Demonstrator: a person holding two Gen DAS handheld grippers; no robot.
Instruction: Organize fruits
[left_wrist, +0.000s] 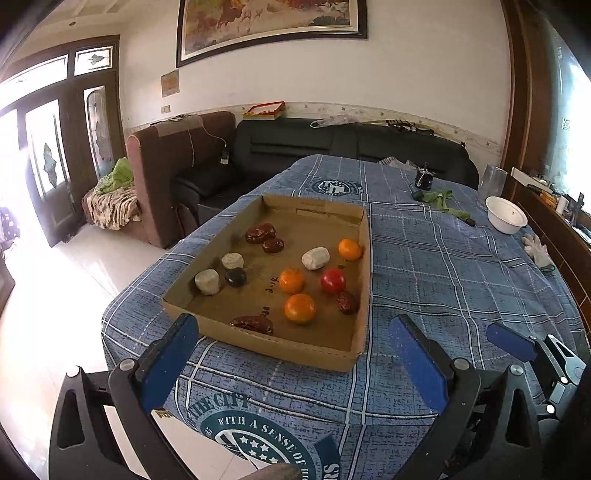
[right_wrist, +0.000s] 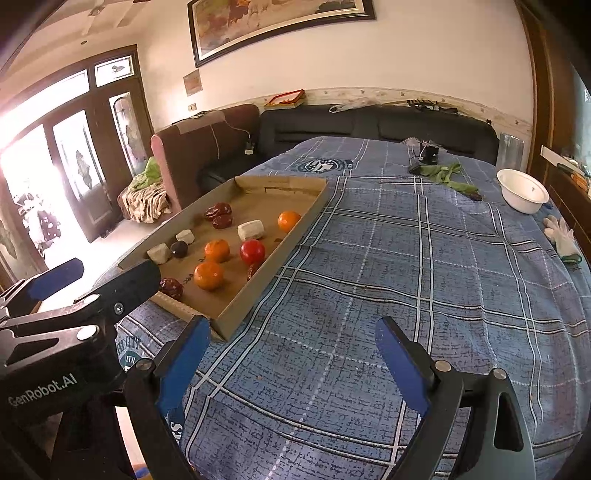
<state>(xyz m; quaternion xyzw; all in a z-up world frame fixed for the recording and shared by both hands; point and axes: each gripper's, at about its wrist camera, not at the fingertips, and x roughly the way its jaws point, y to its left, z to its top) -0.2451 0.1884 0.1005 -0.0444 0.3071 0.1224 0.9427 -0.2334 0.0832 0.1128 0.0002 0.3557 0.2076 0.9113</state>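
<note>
tray: cardboard tray (left_wrist: 364, 258) on desk (left_wrist: 461, 280), left of centre
fruit: 3 oranges (left_wrist: 300, 308), 1 red tomato (left_wrist: 332, 280), dried dates (left_wrist: 260, 233), pale lumps (left_wrist: 315, 258), 1 dark fruit (left_wrist: 235, 276), all loose and mixed in tray
left gripper (left_wrist: 295, 350): near tray edge, fingers spread, empty
right gripper (right_wrist: 293, 350): over bare cloth, fingers spread, empty
bowl: white bowl (right_wrist: 522, 191) far right, contents hidden
tip: any pick, come straight down, round fruit likely rolls
</note>
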